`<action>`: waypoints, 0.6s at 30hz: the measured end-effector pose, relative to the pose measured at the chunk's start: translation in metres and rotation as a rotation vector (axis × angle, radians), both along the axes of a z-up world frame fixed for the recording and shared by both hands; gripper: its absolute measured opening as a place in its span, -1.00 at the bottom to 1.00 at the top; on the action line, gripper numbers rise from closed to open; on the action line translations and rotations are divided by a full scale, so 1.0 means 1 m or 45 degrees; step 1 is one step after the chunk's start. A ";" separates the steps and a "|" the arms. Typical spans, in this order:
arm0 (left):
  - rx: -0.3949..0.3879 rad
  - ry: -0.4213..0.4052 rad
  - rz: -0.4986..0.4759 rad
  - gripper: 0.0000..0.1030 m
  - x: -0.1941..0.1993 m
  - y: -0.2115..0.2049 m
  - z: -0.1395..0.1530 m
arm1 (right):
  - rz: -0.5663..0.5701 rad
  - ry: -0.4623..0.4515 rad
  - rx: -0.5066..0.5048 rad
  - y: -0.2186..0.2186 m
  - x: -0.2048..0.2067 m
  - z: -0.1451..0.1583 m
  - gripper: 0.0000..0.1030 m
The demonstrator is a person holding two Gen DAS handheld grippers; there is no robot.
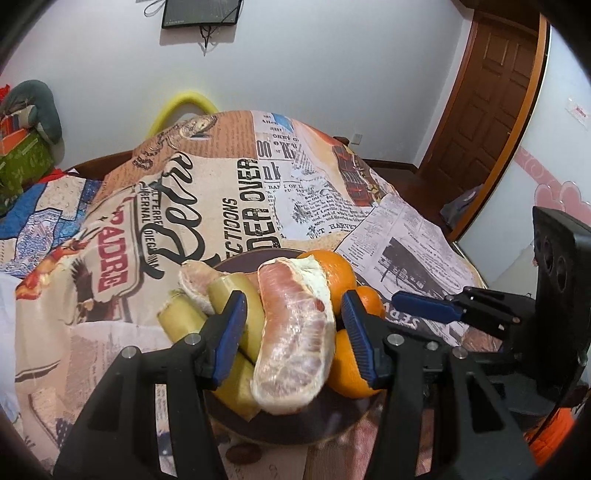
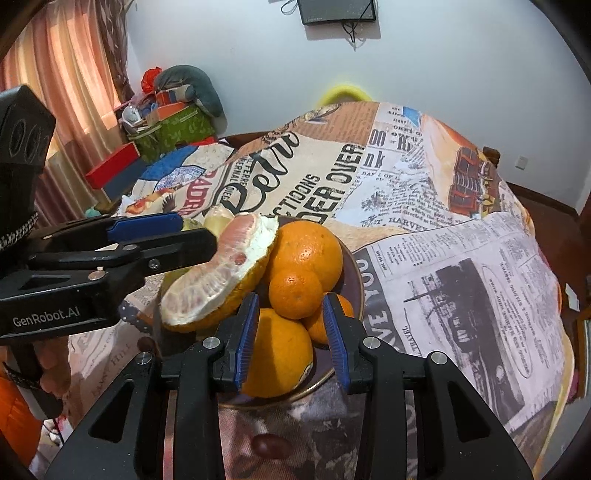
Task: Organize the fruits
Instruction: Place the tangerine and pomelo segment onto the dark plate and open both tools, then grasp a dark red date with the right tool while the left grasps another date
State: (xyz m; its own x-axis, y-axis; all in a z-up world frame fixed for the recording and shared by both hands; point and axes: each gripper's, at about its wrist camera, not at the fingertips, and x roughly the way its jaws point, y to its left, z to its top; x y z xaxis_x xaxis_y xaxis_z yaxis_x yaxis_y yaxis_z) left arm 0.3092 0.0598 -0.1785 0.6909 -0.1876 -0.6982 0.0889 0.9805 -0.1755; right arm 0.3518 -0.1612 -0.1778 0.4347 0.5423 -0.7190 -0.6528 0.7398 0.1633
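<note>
**Fruit plate on the newsprint cloth**

White walls close your room, with a dark screen [image 1: 201, 13] mounted high, a brown door [image 1: 491, 96] on the right and pink curtains [image 2: 62, 74] on the left. Your table wears a newspaper-print tablecloth [image 1: 236, 192]. On it sits a dark plate [image 2: 352, 280] piled with fruit: a big orange [image 2: 306, 251], a smaller orange [image 2: 295, 293] against it, another big orange [image 2: 280, 354] nearest you, pale green cane pieces [image 1: 236, 295] and a second pomelo piece [image 1: 195, 280] behind. Your left gripper [image 1: 291, 332] stands partly spread around a peeled pomelo wedge [image 1: 291, 332]; whether its pads press the wedge I cannot tell. Your right gripper [image 2: 290, 332] hangs over the nearest orange, jaws drawn in but gripping nothing.
</note>
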 end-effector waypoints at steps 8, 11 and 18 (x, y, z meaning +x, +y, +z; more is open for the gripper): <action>0.042 -0.057 0.030 0.02 -0.036 0.004 0.022 | -0.024 -0.058 0.025 -0.011 -0.021 0.026 -0.36; 0.055 -0.068 0.042 0.02 -0.052 0.006 0.029 | -0.034 -0.080 0.035 -0.016 -0.029 0.035 -0.36; 0.084 -0.060 0.055 0.02 -0.085 0.011 0.031 | -0.059 -0.107 0.044 -0.028 -0.049 0.045 -0.33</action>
